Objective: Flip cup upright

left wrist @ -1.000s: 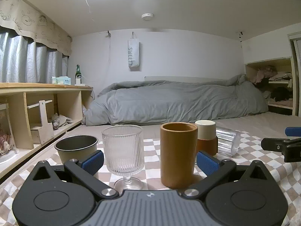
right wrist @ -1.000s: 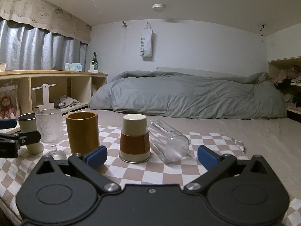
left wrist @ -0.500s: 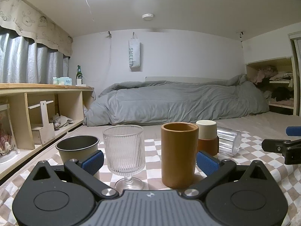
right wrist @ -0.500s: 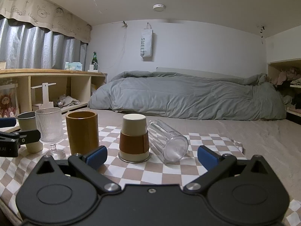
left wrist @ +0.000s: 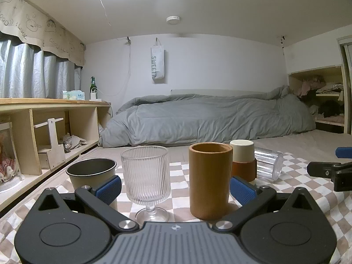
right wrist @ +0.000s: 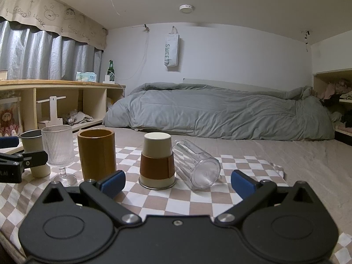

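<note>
I see a matt woven checked cloth [right wrist: 242, 171], a smooth clear plastic-looking tumbler [right wrist: 198, 165], a ribbed glass goblet [left wrist: 145, 171], a matt wood-toned cylinder cup [left wrist: 210, 180], and a cream cup [right wrist: 157, 160] with a brown leather-like sleeve.

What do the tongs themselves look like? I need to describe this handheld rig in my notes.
Both look alike: the left tongs and right tongs each have a matte black body with two round discs, silver pivot screws, angled black arms, and blue ribbed pads at the tips. The left one's centre panel is grey and ridged with a small emblem. No cables or sleeves show.
</note>
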A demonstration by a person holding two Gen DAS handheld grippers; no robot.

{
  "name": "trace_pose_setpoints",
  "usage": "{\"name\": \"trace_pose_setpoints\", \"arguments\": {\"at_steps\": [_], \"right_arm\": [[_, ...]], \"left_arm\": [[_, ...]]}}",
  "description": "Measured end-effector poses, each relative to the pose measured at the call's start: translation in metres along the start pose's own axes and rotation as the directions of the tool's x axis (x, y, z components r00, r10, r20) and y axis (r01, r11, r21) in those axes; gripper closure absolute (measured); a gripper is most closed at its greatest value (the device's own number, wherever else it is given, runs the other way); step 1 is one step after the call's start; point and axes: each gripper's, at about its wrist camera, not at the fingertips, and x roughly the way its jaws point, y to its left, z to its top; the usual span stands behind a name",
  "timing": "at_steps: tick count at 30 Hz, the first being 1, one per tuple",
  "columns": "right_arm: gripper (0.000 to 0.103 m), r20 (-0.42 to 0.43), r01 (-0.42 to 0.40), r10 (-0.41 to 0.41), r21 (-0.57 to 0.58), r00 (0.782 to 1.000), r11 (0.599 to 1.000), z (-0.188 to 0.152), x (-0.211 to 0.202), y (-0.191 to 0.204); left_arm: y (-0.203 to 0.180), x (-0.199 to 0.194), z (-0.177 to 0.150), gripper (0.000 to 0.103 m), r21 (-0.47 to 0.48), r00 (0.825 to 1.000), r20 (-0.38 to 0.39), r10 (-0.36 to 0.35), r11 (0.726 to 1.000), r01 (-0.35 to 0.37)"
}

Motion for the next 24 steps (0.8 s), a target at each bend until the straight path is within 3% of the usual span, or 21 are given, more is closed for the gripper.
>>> {"name": "trace_pose_setpoints", "arguments": {"at_steps": [24], "right_arm": [[0.000,-0.001,0.002,-0.002,0.002,1.000,1.000,-0.0015,0.0003,-0.0002]], "left_arm": [[-0.0001,0.0003,-0.0021,0.000,0.008,1.000,0.000,0.009,1.000,-0.009]]}}
